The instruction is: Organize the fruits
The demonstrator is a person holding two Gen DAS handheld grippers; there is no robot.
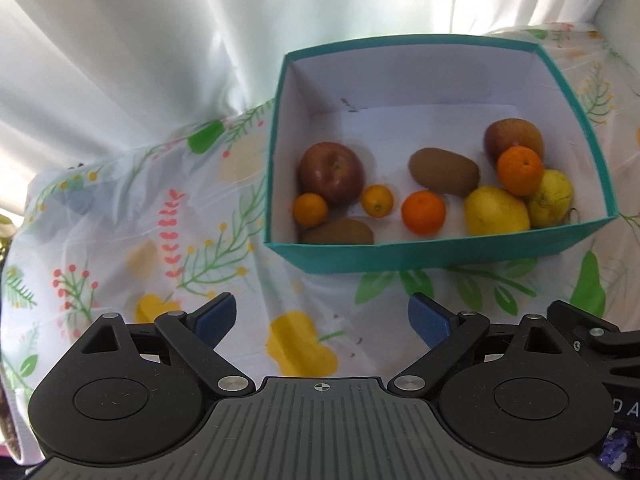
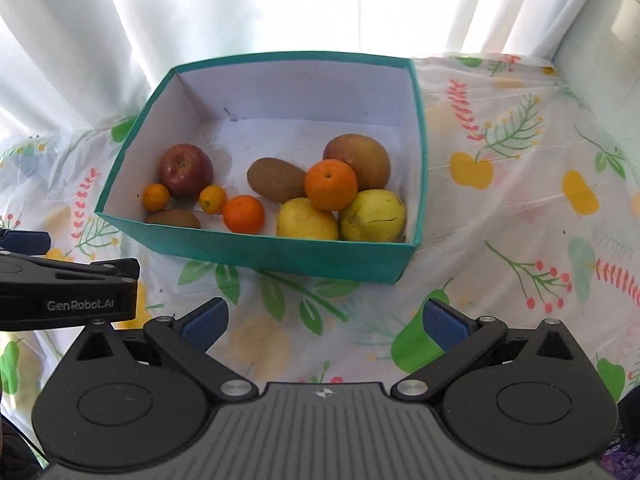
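While all fruit sits in the teal box (image 2: 280, 256) — both grippers' fingers (image 1: 430, 320) (image 2: 444, 324) spread, empty

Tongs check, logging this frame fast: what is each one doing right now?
Left tongs: open, holding nothing, short of the teal box.
Right tongs: open, holding nothing, also short of the box.

One teal box (image 2: 280, 252) holds ten fruits: two red apples (image 2: 187, 171) (image 2: 360, 160), two brown kiwis (image 2: 276, 179) (image 2: 173, 220), two large oranges (image 2: 331, 185) (image 2: 243, 214), two small oranges (image 2: 156, 197) (image 2: 213, 199), and two yellow fruits (image 2: 306, 219) (image 2: 373, 216), the last two of a kind I cannot tell
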